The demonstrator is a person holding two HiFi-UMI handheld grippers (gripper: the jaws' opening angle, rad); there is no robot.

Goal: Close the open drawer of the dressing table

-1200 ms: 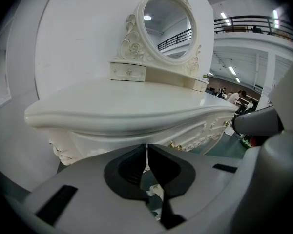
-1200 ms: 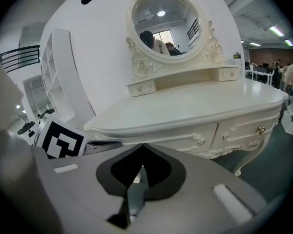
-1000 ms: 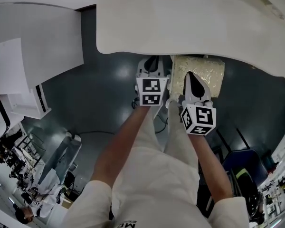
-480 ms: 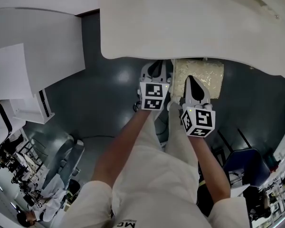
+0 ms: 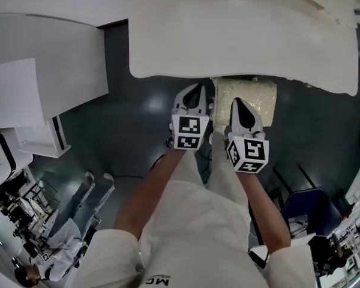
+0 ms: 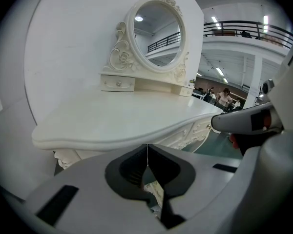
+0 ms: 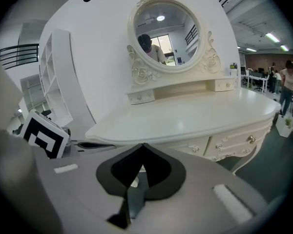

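Note:
The white dressing table [image 5: 240, 35] fills the top of the head view, and its curved front edge [image 7: 185, 130] shows in the right gripper view. Shut drawers with knobs [image 7: 224, 145] sit under that edge at the right. A beige, grainy rectangle [image 5: 255, 98] juts out from under the front edge; I cannot tell whether it is the open drawer. My left gripper [image 5: 195, 90] and right gripper [image 5: 240, 102] hang side by side just in front of the edge. Both are shut and empty, with the left jaws [image 6: 147, 152] and right jaws [image 7: 143, 147] meeting at the tips.
An oval mirror [image 7: 166, 33] with small drawers [image 6: 118, 83] at its base stands on the table. A white shelf unit [image 5: 42, 89] stands at the left and a blue chair [image 5: 306, 206] at the right, on a dark floor [image 5: 138, 131]. People stand far off.
More of the tabletop shows now, its front edge lower in the head view. Both grippers stay shut and side by side; the left one sits slightly lower in the frame.

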